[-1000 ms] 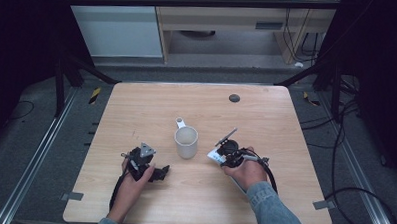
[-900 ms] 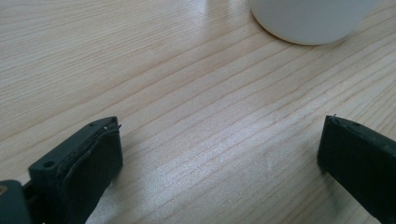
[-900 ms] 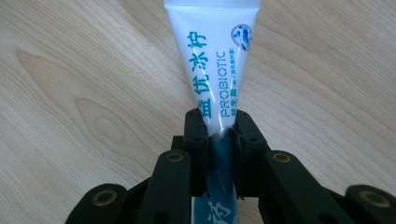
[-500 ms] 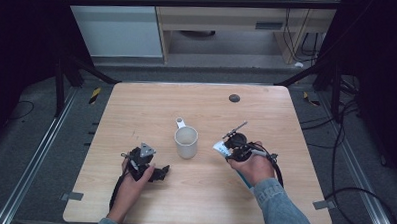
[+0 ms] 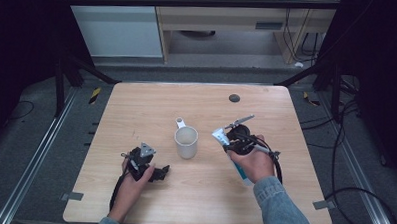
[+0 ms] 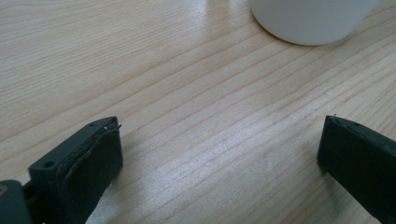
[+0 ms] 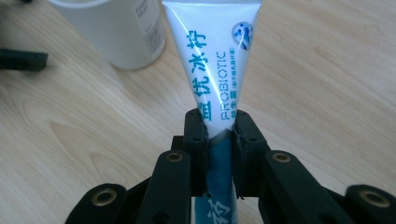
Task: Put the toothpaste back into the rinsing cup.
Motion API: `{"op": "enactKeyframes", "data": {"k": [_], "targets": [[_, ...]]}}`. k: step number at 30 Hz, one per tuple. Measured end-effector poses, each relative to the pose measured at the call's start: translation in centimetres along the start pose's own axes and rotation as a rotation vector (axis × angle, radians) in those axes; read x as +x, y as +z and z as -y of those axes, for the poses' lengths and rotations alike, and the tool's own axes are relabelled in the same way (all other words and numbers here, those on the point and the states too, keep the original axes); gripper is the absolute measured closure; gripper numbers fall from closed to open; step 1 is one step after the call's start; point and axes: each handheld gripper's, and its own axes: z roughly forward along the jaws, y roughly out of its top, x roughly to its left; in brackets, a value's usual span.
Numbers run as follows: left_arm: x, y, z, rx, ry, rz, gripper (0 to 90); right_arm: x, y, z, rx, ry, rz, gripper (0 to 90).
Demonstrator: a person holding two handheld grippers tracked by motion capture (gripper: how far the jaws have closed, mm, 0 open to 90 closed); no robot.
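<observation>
Fingers of the right gripper pinch a glossy flat toothpaste tube; left gripper gapes over grainy wood.

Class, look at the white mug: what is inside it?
The mug looks empty in the high view: pale inner wall, nothing sticking out. Its bottom is shaded, so small contents cannot be ruled out.

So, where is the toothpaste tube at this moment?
In the high view the toothpaste tube is clamped in the right gripper, held just right of the white mug near the table's middle.
</observation>
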Motion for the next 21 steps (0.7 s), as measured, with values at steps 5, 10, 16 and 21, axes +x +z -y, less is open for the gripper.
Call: {"op": "enactKeyframes", "data": {"k": [5,10,16,21], "targets": [[0.0,0.0,0.0,0.000,-0.001,-0.001,0.0,-0.1,-0.7,-0.8,-0.049,0.008,-0.008,78.0],[0.1,0.1,-0.1,0.004,0.004,0.000,0.0,0.0,-0.9,-1.6,-0.121,0.028,0.003,78.0],[0.1,0.1,-0.1,0.004,0.004,0.001,0.0,0.1,-0.8,-2.1,-0.169,0.037,0.008,78.0],[0.1,0.1,-0.1,0.003,0.003,0.000,0.0,0.5,-0.9,-2.6,-0.202,0.045,0.021,78.0]]}}
